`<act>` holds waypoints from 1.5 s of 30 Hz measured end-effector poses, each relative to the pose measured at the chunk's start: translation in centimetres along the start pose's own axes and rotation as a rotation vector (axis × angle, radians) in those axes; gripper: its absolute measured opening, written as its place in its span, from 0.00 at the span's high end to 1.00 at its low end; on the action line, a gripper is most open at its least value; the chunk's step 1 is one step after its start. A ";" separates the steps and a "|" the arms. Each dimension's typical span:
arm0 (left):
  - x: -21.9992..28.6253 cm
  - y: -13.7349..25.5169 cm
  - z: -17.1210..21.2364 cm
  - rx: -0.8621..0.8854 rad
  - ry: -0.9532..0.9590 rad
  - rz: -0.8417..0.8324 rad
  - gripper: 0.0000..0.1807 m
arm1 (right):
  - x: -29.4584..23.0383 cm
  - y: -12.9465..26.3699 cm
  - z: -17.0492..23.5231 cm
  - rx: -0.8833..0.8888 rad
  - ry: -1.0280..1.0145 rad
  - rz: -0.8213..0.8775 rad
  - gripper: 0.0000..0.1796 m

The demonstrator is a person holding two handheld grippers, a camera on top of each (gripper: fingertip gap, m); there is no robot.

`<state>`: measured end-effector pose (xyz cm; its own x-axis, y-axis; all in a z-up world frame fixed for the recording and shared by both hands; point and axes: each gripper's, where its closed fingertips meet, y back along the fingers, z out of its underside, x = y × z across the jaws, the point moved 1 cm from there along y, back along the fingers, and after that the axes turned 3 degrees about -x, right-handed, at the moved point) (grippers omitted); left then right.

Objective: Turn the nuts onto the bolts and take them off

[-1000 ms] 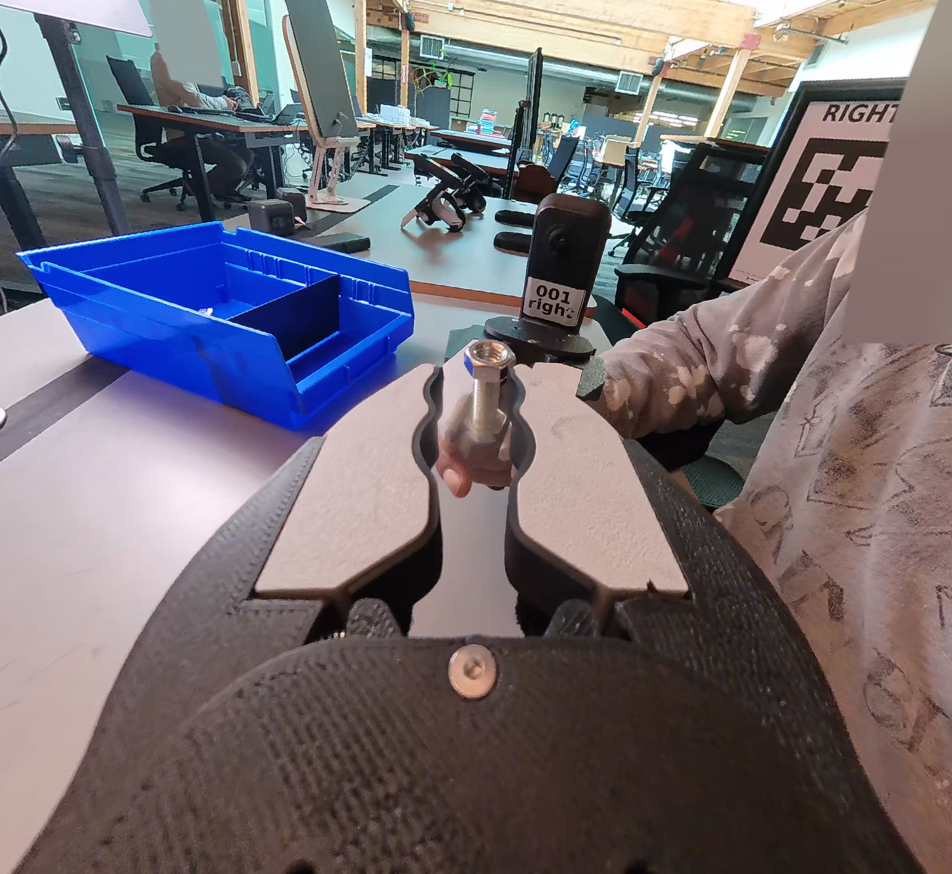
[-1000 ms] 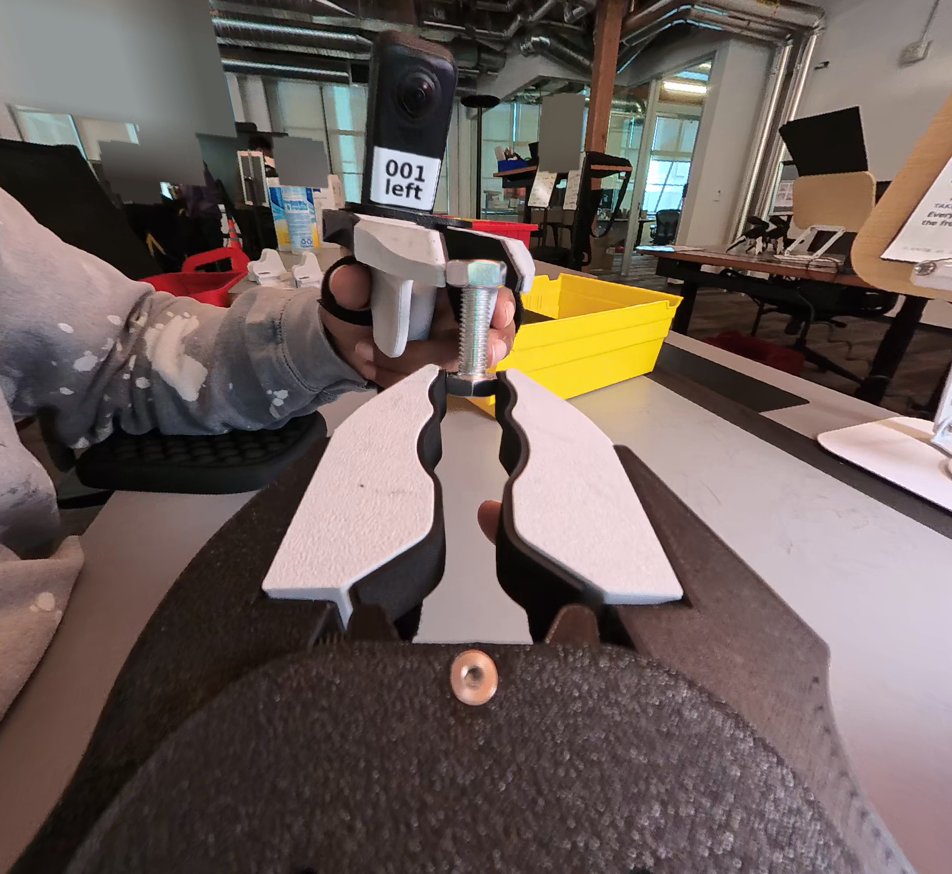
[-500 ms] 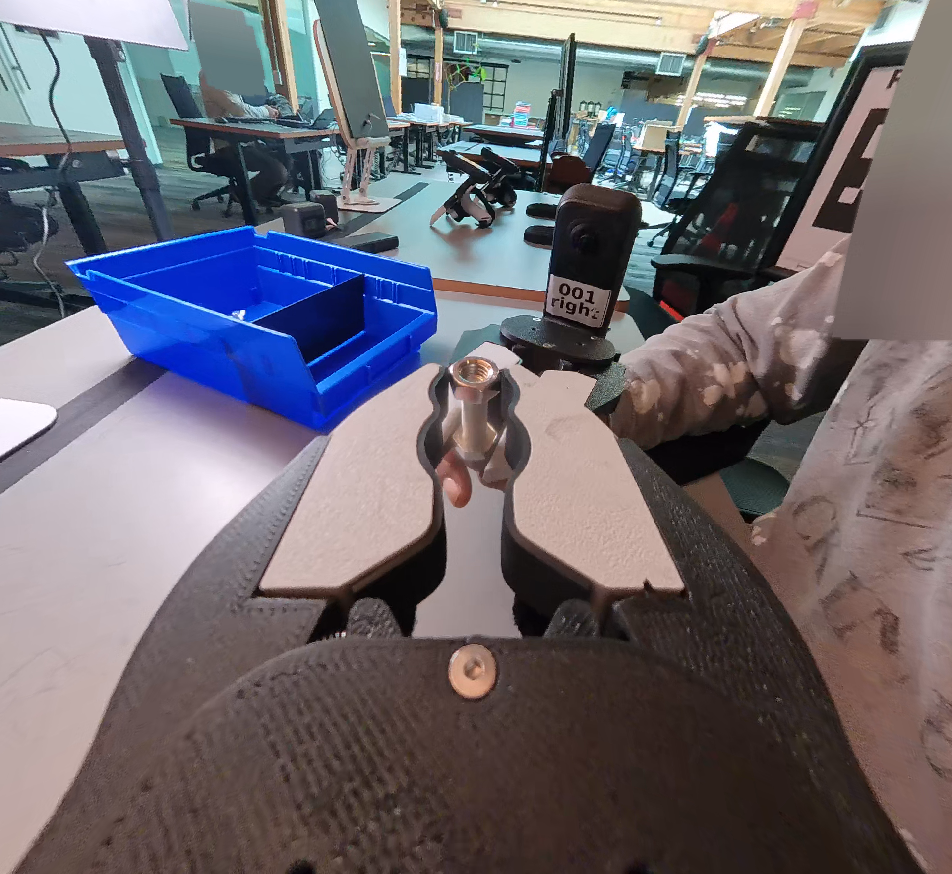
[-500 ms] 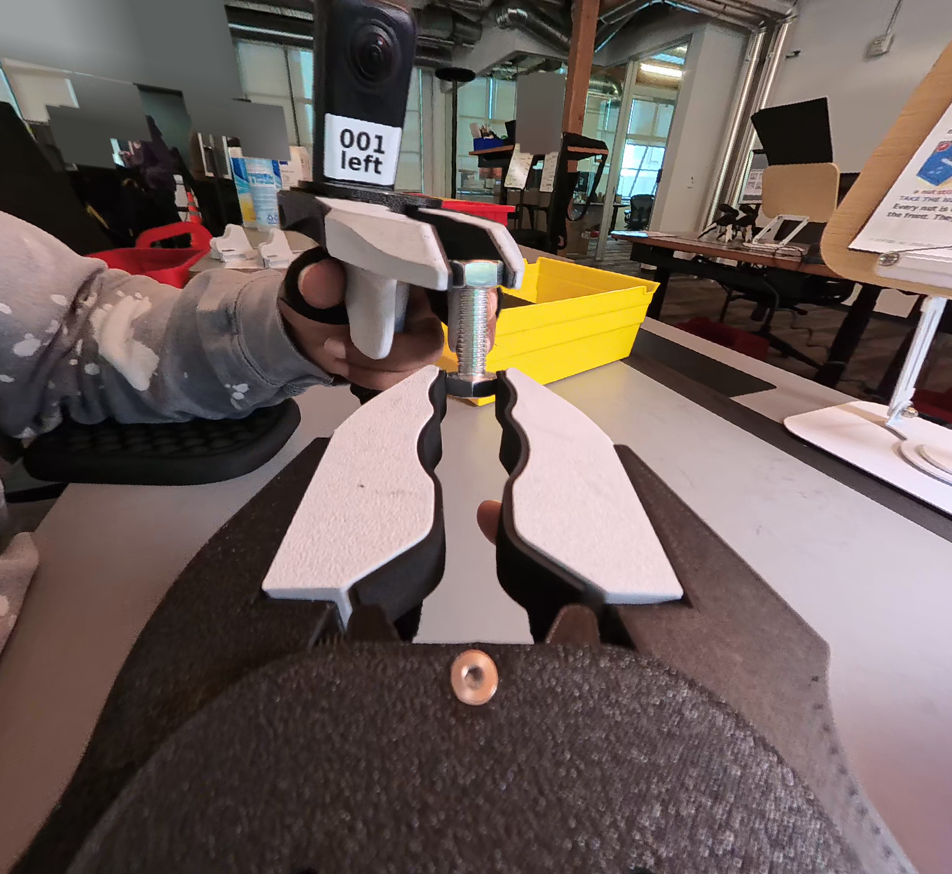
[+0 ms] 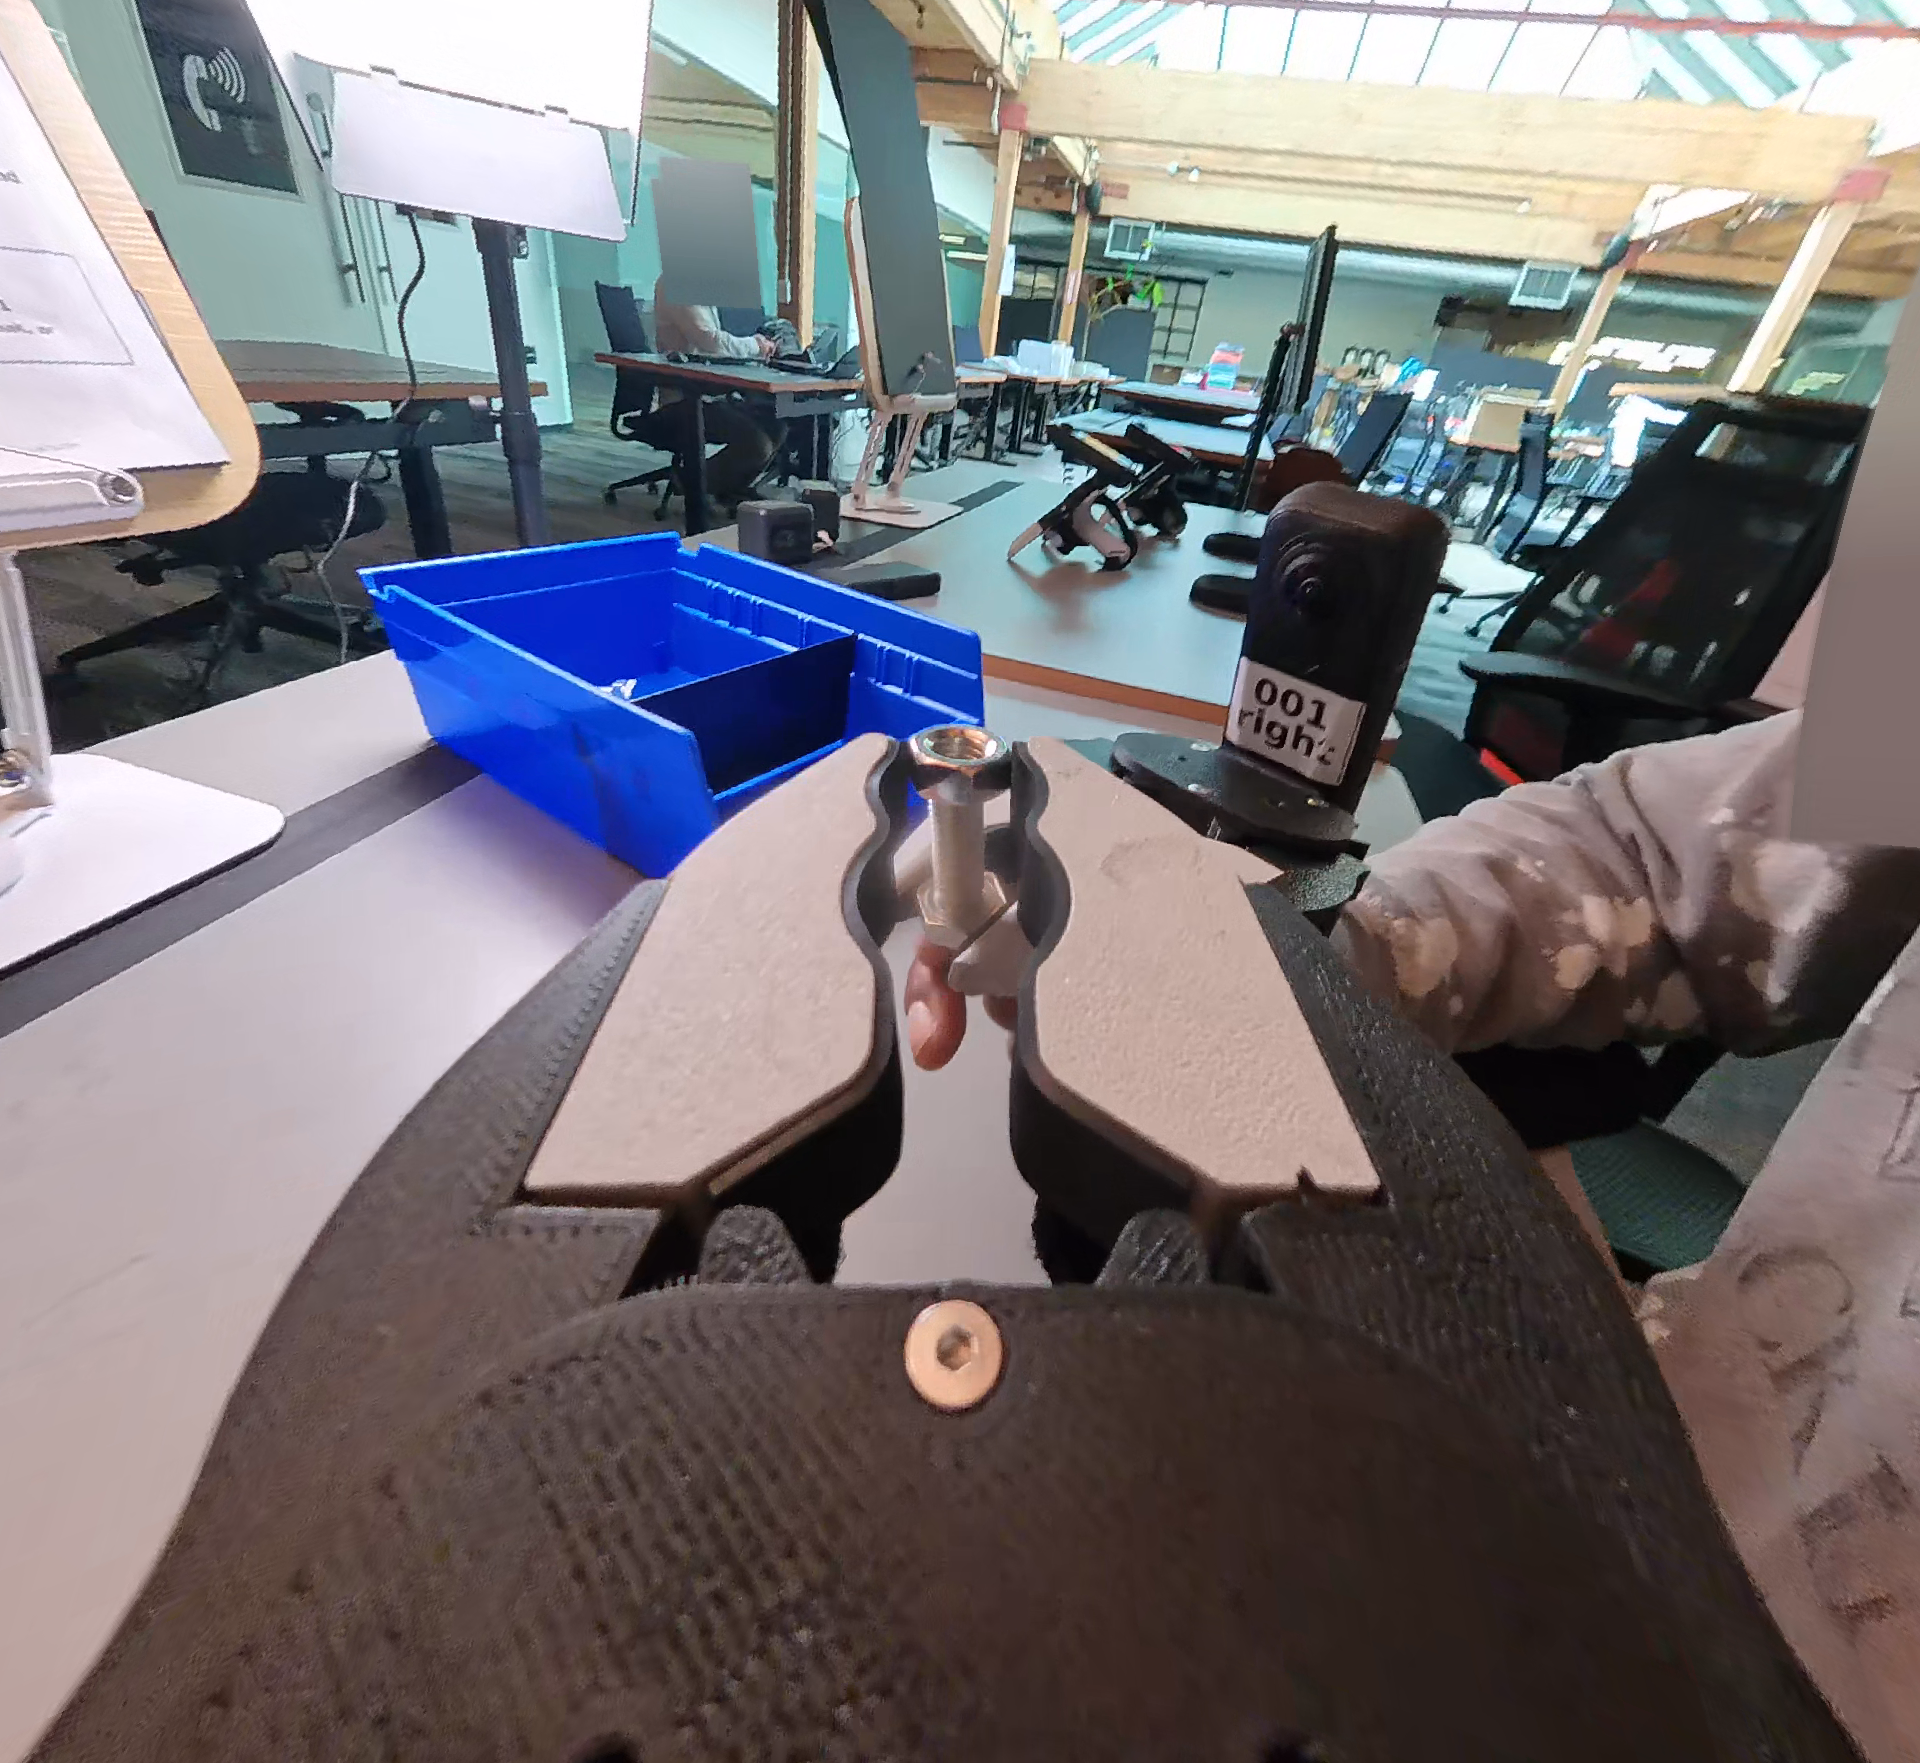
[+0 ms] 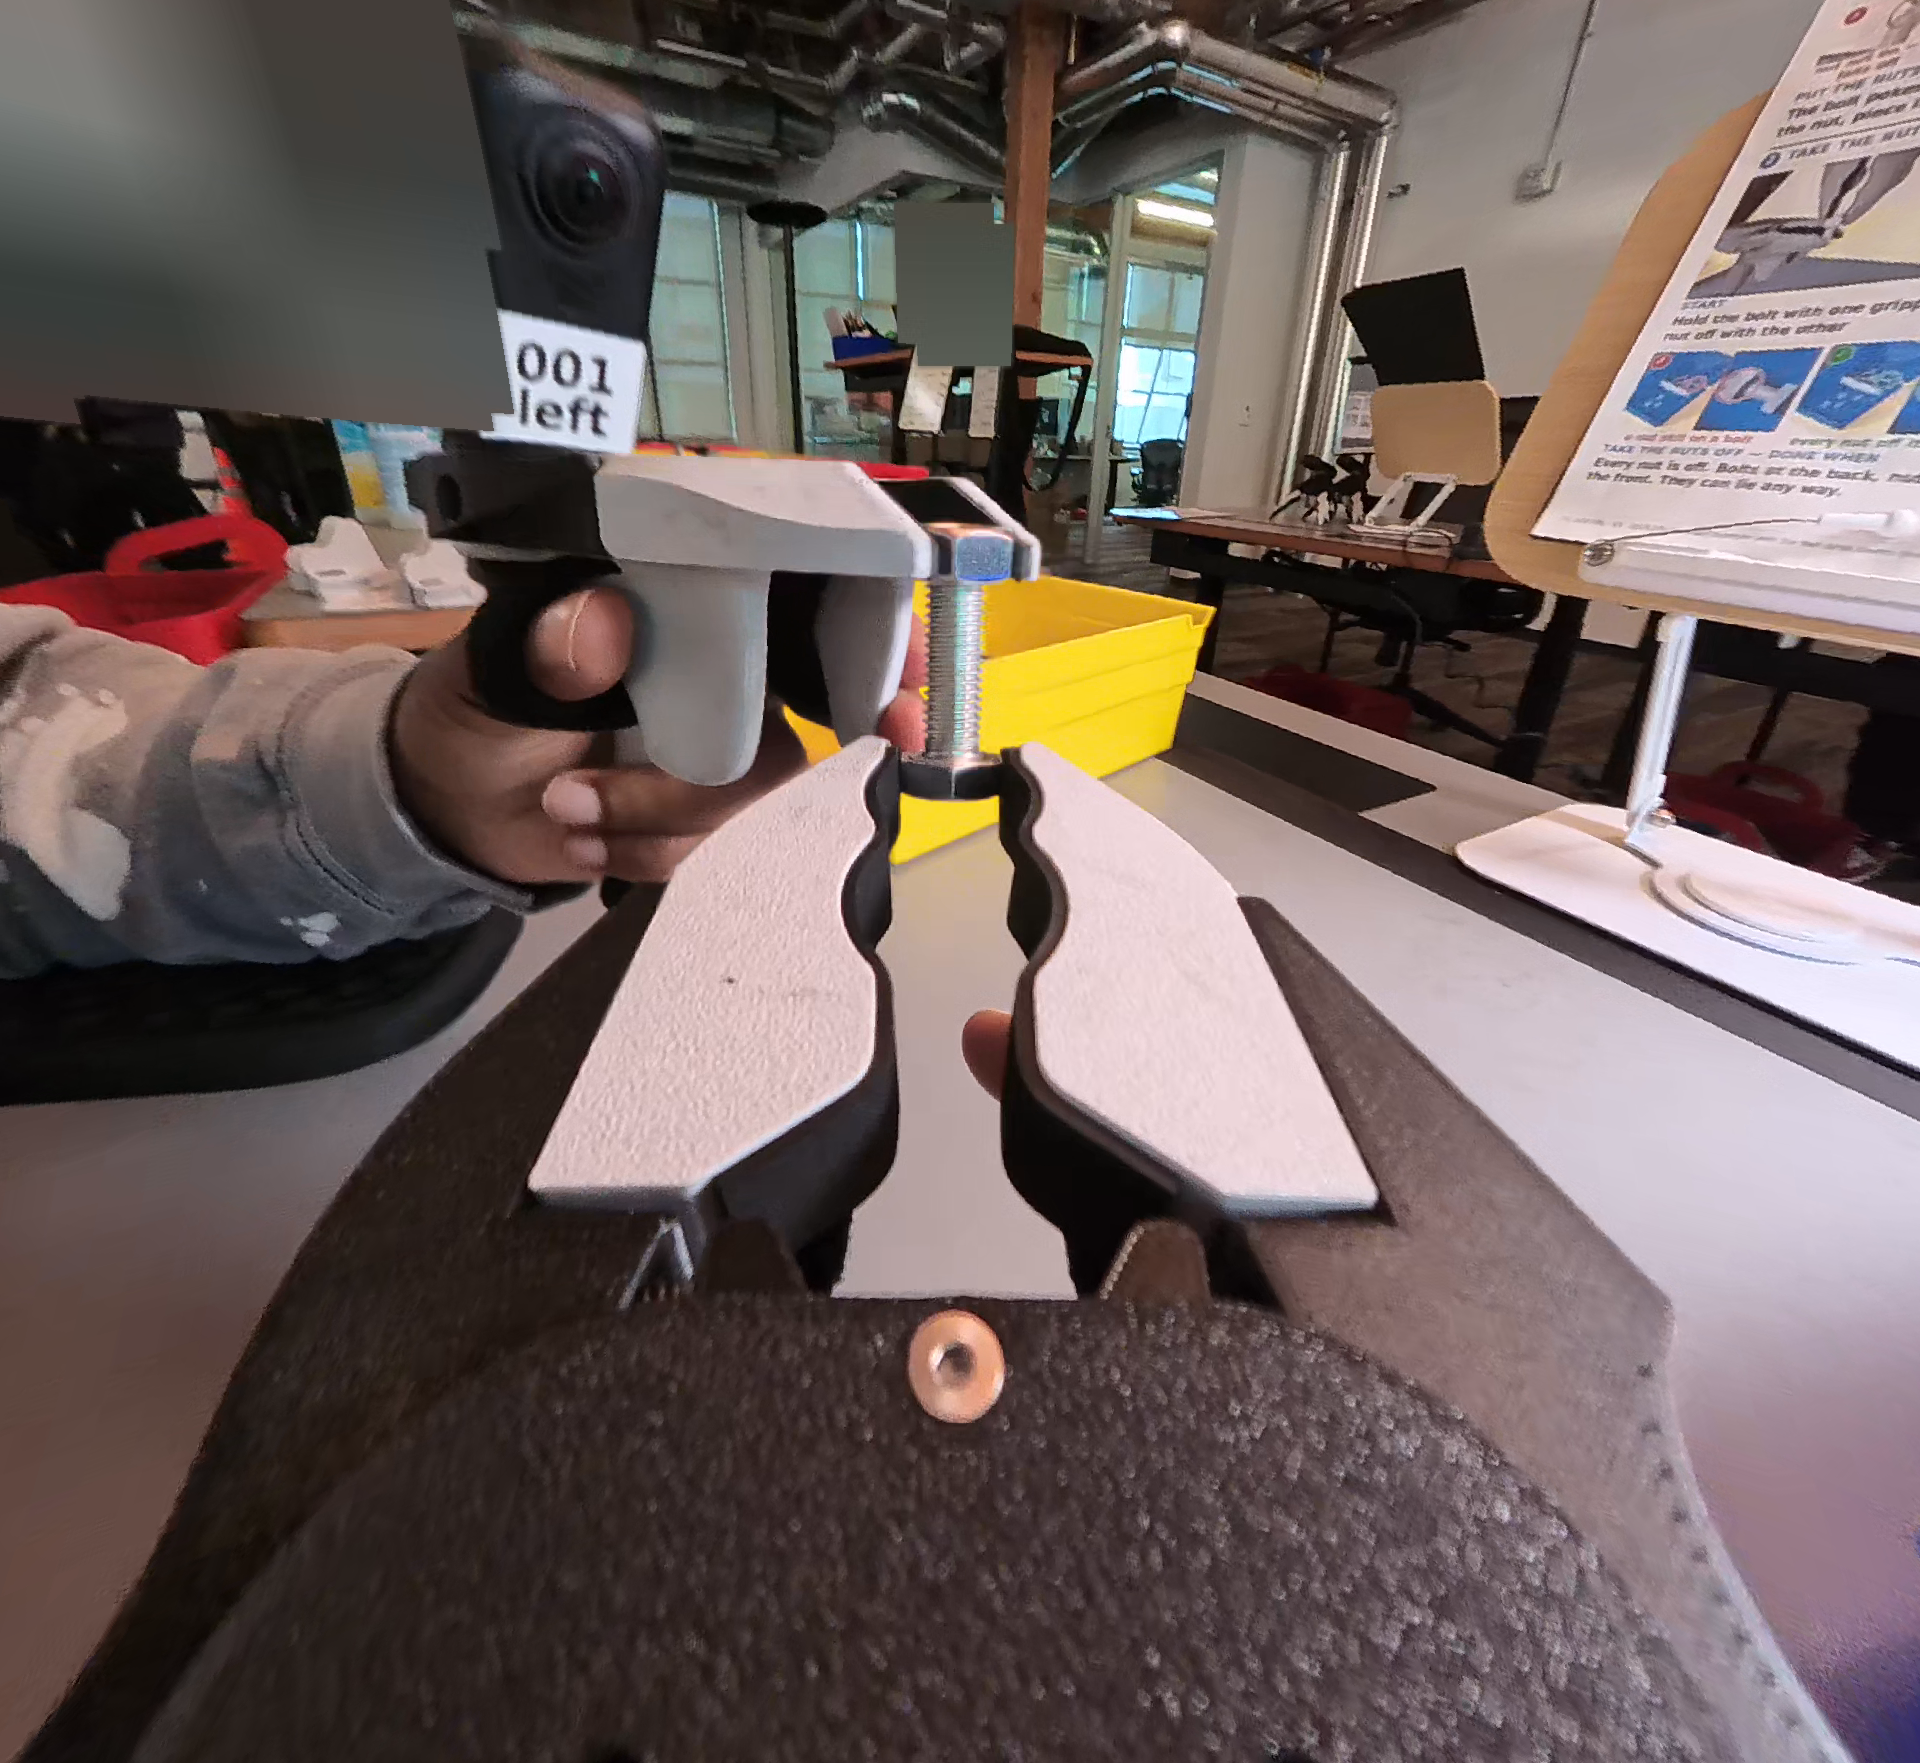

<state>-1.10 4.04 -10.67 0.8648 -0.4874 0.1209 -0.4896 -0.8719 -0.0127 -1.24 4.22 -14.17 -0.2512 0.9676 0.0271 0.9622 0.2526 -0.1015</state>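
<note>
A silver bolt (image 6: pixel 956 664) stands upright above the grey table. My left gripper (image 5: pixel 951 763) is shut on the bolt's hex head (image 5: pixel 951 752); it also shows in the right wrist view (image 6: pixel 977 552), held in a hand. My right gripper (image 6: pixel 951 773) is shut on the nut (image 6: pixel 951 778) at the lower end of the thread. In the left wrist view the nut (image 5: pixel 956 903) sits below the shank, with a right fingertip (image 5: pixel 987 950) against it. A bare stretch of thread shows between head and nut.
A blue bin (image 5: pixel 582 705) with a divider stands on the table (image 5: pixel 208 1090) at the left. A yellow bin (image 6: pixel 1091 674) stands behind the bolt. A stand with an instruction sheet (image 6: pixel 1714 311) and white base (image 6: pixel 1621 872) is on the right. The person's sleeve (image 5: pixel 1558 924) reaches in. My two grippers' fingertips are within a few centimetres of each other.
Both grippers keep their hold. The left gripper has swung left and the right gripper right about the bolt, so the stand has come into both views.
</note>
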 end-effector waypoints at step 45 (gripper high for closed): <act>1.5 1.6 -1.5 -0.052 0.010 0.287 0.86 | -2.4 0.4 -1.8 0.114 -0.092 -0.210 0.90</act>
<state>-0.76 1.96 -9.00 0.6892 -0.7128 0.1299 -0.7192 -0.6948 0.0035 -0.07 2.02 -12.47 -0.4576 0.8887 -0.0302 0.8712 0.4412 -0.2152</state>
